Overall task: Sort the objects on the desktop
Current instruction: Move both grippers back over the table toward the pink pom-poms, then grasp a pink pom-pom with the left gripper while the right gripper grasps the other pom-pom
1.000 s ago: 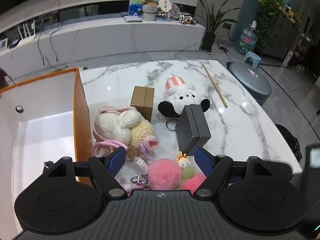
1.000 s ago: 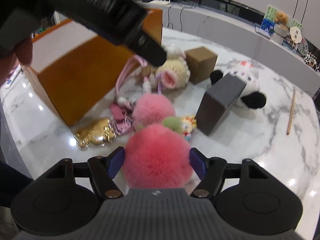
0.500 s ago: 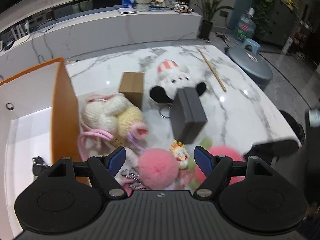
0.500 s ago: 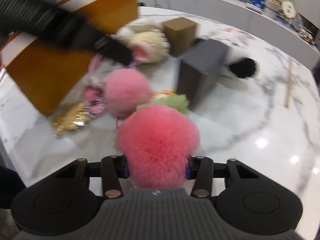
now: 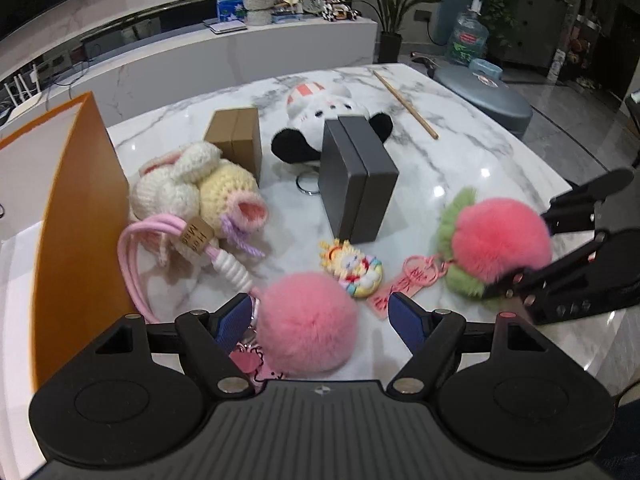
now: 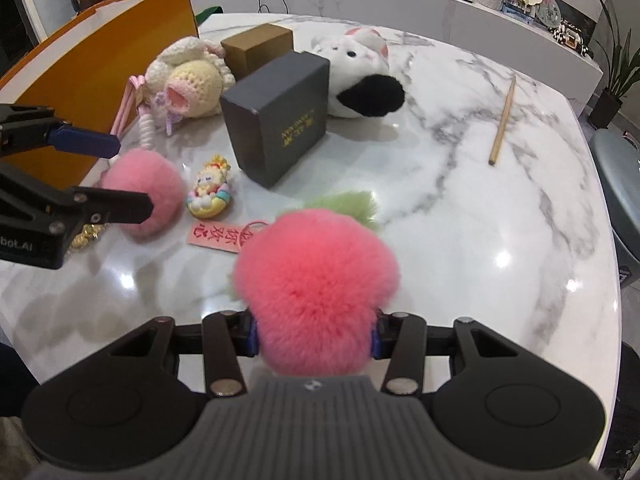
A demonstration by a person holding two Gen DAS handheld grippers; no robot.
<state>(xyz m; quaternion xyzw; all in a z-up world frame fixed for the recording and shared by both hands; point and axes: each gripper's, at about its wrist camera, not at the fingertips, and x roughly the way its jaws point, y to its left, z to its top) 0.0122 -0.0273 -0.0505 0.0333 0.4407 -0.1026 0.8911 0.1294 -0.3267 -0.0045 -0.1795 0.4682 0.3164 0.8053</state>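
Peach pompom [image 6: 316, 292] clamped between right tongs [image 6: 314, 334] (squashed).

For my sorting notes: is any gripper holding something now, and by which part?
The right gripper pinches the pink pompom with green fringe by its fluffy sides. The left gripper stands open around the lighter pink pompom, holding nothing.

White marble counter [image 6: 460, 208] bearing a grey box [image 6: 280, 116], brown box [image 6: 258, 50], plush toys [image 6: 360, 76], wooden stick [image 6: 502, 120], orange box [image 6: 96, 76].
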